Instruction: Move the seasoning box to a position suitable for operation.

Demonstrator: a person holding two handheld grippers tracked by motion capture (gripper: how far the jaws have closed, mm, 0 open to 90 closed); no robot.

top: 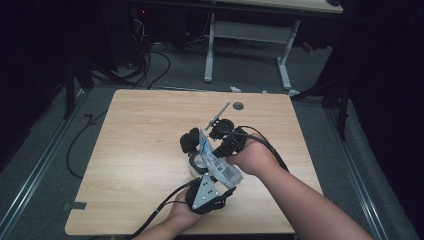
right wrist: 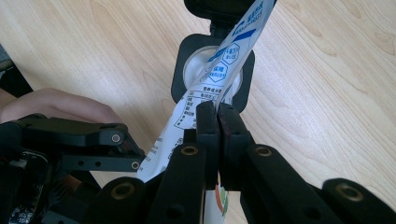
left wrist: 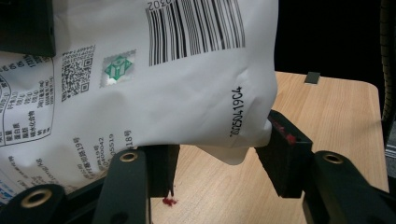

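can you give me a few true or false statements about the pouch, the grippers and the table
1. The right gripper is clamped on the white printed pouch. True.
2. The pouch lies flat on the wooden table. False: it is held up above it.
3. The pouch bears a barcode. True.
4. The left gripper has its jaws pressed together. False: they stand apart, with the pouch's lower edge between them.
5. The pouch is red. False: it is white with blue and black print.

The pouch (top: 220,167) you hold is a white, flat printed bag with a barcode, QR code, green mark and small text on its back, and blue labels on its edge (right wrist: 224,60). It is lifted off the table, tilted, over the white cup (top: 197,162) in its black holder.
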